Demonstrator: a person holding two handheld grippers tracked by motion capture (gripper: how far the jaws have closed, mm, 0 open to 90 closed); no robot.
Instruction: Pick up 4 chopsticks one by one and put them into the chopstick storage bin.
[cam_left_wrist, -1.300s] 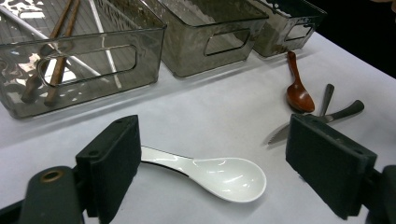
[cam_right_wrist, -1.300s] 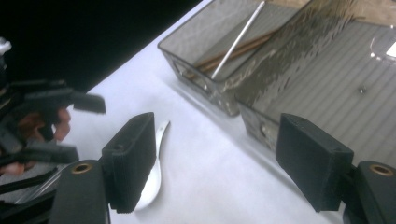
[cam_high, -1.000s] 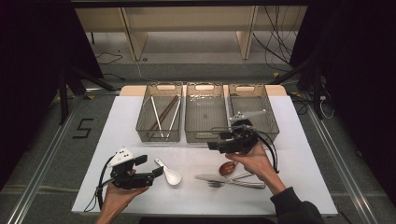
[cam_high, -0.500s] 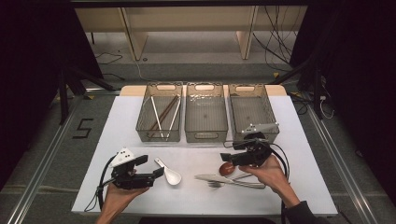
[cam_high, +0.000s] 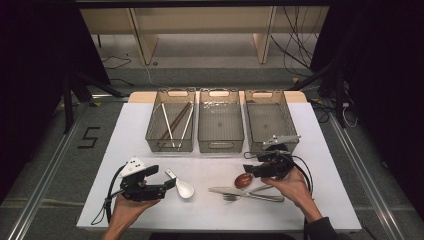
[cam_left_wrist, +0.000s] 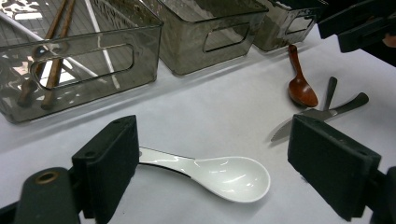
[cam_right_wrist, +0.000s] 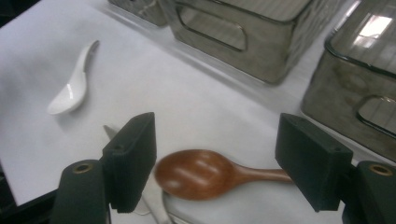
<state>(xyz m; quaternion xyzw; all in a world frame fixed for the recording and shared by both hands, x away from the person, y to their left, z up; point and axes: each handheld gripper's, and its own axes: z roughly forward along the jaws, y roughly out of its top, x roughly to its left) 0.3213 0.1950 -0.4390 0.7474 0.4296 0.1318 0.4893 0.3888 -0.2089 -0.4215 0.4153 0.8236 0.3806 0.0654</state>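
White table (cam_high: 150, 215) carries three clear bins in a row along its far side: left bin (cam_high: 170, 120), middle bin (cam_high: 220, 121), right bin (cam_high: 269, 120); on its near half lie a white spoon (cam_high: 182, 187), a brown wooden spoon (cam_high: 243, 180), a knife (cam_high: 245, 192) and a fork (cam_high: 252, 190), the latter two overlapping.

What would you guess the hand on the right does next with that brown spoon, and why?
Probably lower a little and close: the right gripper has its jaws open on either side of the brown wooden spoon, which lies flat on the white table, not gripped yet. The empty right-hand bin looks like a likely destination.
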